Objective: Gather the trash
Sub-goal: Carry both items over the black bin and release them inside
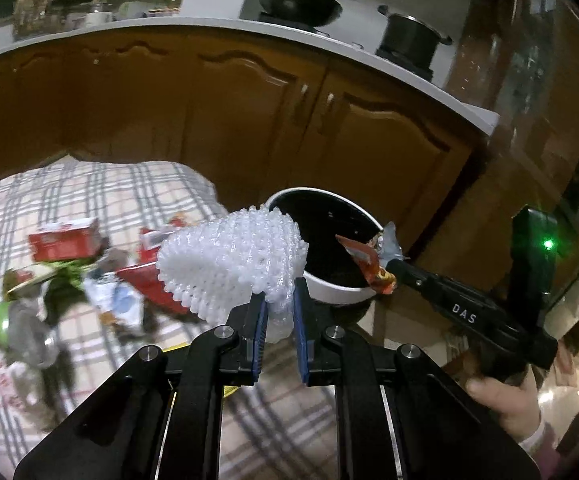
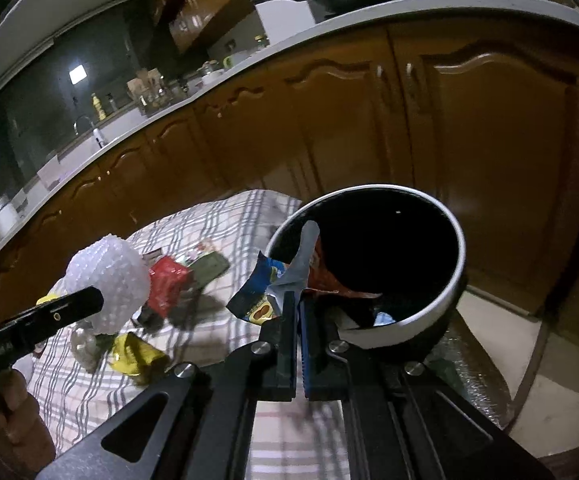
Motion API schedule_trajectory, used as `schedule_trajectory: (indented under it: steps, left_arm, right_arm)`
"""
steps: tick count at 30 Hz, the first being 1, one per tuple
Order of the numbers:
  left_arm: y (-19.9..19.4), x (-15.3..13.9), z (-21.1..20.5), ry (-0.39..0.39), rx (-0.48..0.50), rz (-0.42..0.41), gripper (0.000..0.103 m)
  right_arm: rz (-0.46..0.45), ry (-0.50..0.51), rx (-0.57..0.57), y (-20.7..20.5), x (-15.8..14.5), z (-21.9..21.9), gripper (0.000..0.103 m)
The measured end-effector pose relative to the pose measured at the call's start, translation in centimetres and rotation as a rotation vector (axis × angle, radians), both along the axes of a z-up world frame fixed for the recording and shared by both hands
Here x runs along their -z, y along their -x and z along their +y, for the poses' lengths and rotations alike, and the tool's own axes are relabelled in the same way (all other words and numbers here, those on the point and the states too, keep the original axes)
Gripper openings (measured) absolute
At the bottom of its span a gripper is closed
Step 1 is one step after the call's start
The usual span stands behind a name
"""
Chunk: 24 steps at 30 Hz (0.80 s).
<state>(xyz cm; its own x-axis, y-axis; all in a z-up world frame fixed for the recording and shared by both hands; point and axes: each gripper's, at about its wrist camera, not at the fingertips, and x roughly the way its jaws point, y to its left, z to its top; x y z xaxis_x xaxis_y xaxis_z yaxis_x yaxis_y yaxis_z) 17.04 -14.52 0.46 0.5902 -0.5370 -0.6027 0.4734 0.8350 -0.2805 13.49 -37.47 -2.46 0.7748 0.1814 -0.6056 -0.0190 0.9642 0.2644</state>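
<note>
The left gripper (image 1: 279,312) is clamped on a white foam fruit net (image 1: 229,264), held up over the plaid tablecloth (image 1: 101,196). The right gripper (image 2: 299,304) pinches a crumpled orange-and-blue snack wrapper (image 2: 289,276) right at the rim of the round white-rimmed black bin (image 2: 459,264). Both point downward.

Litter (image 1: 89,280) on the checked cloth (image 1: 89,192), left of frame: motion-blurred, labels unreadable. Bin (image 2: 369,264) interior: black, contents indistinct. Countertop jars (image 1: 37,8), upper left: too small to identify. Both gripper bodies cut off by the lower edge.
</note>
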Motion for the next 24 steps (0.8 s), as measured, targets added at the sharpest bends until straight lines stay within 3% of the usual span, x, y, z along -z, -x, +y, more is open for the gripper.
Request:
schedule_trajectory:
  steps: [11, 24]
  left_arm:
    - [-3.3, 0.5, -6.1, -0.024, 0.097, 0.019, 0.011]
    - [-7.4, 1.8, -10.7, -0.064, 0.126, 0.054, 0.011]
  right_arm:
    - [-0.005, 0.012, 0.046, -1.4, 0.0, -3.3, 0.001]
    - [0.017, 0.037, 0.036, -4.5, 0.4, -5.3, 0.001]
